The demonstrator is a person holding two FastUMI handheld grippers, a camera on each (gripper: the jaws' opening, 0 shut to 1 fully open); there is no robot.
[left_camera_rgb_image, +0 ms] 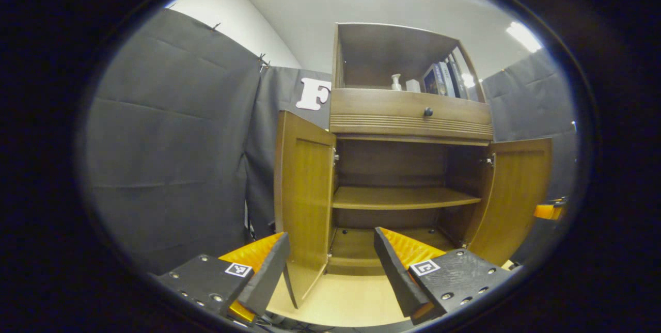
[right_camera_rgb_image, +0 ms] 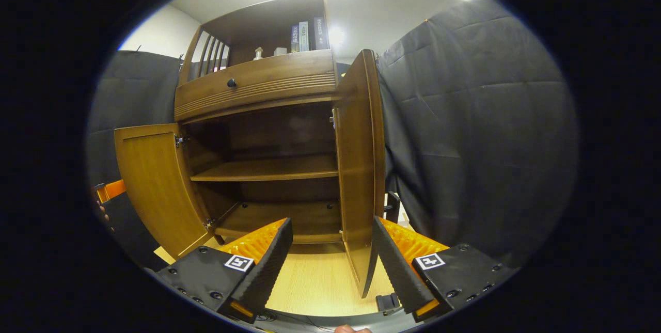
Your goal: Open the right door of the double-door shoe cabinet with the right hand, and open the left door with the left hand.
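Observation:
The brown wooden shoe cabinet (left_camera_rgb_image: 410, 116) has both lower doors swung out. In the left gripper view the left door (left_camera_rgb_image: 304, 193) stands edge-on just in front of me, its lower free edge between the fingers of my left gripper (left_camera_rgb_image: 330, 271), which is open and not pressing on it. The right door (left_camera_rgb_image: 516, 193) hangs open farther right. In the right gripper view the right door (right_camera_rgb_image: 361, 168) stands edge-on, its lower corner between the spread fingers of my right gripper (right_camera_rgb_image: 332, 266), close to the right finger (right_camera_rgb_image: 395, 266). The left door (right_camera_rgb_image: 155, 183) is open at the left.
Inside the cabinet is one bare shelf (left_camera_rgb_image: 403, 197) over the bottom board. Above are a drawer with a black knob (left_camera_rgb_image: 428, 111) and an open shelf with books (left_camera_rgb_image: 439, 79) and a white vase (left_camera_rgb_image: 396, 82). Black cloth walls (right_camera_rgb_image: 475, 142) close in on both sides. The floor (right_camera_rgb_image: 315, 281) is light wood.

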